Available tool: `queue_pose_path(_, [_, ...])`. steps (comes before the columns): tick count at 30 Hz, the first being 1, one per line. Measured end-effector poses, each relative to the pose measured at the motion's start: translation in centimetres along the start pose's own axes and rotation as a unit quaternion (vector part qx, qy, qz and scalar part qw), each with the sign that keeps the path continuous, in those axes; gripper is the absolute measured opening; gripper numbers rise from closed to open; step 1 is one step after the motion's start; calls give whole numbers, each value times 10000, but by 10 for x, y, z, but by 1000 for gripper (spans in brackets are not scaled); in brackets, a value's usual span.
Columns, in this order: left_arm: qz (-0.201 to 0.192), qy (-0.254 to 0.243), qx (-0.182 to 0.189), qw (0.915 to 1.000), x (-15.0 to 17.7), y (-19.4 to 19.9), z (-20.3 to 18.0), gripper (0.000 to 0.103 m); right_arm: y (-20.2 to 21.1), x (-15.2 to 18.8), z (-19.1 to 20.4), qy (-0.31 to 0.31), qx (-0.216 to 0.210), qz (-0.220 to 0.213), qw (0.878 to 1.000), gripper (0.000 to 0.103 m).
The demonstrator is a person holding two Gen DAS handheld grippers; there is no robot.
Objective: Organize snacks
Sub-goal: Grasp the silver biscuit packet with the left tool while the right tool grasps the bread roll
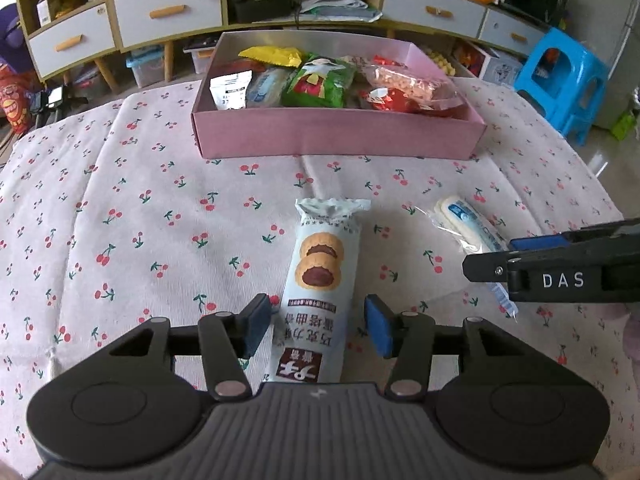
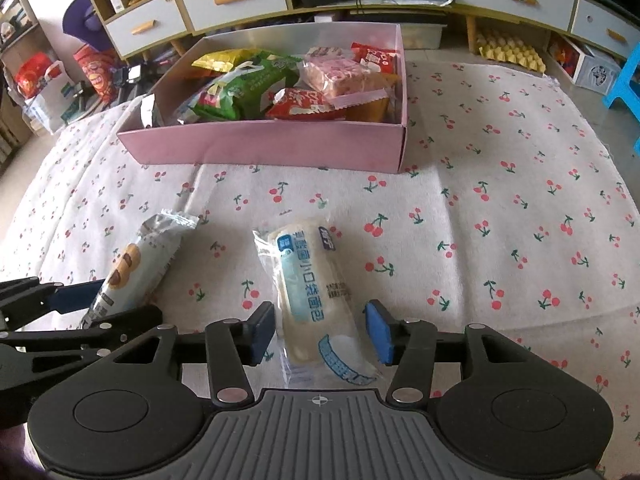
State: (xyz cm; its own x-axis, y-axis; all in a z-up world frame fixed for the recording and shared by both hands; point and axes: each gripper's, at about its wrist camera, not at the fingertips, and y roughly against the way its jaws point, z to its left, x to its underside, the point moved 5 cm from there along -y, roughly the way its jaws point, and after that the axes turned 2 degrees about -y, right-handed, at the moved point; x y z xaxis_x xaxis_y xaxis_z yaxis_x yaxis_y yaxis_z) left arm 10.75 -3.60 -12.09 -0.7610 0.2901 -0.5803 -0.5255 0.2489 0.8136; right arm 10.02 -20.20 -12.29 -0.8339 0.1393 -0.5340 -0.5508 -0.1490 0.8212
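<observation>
A pale blue cookie packet (image 1: 320,276) lies on the cherry-print cloth, its near end between the open fingers of my left gripper (image 1: 320,326). It also shows in the right wrist view (image 2: 136,268). A clear bread packet (image 2: 316,296) with blue print lies between the open fingers of my right gripper (image 2: 320,330); it also shows in the left wrist view (image 1: 466,226). Neither packet is clamped. A pink box (image 1: 336,136) holding several snack bags stands further back, also in the right wrist view (image 2: 264,144).
The cherry-print cloth (image 1: 120,220) covers the table. My right gripper's side (image 1: 560,276) reaches in at the right of the left wrist view. Shelves and drawers (image 1: 160,16) line the back. A blue stool (image 1: 560,76) stands to the right.
</observation>
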Motion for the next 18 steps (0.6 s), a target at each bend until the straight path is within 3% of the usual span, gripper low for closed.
queue_pose_path(4, [-9,317,-108,9994,1,2,8,36,-2,-1,2,36,68,22,10000,49])
queue_pose_path(8, [43,522,-215,9984,3,7,13,30,-2,-1,3,109,110,58,9999,40])
queue_pose_path(18, [96,863,-154,9961,3,20,19,29,4,-2,3,-156,-126,227,9995,38])
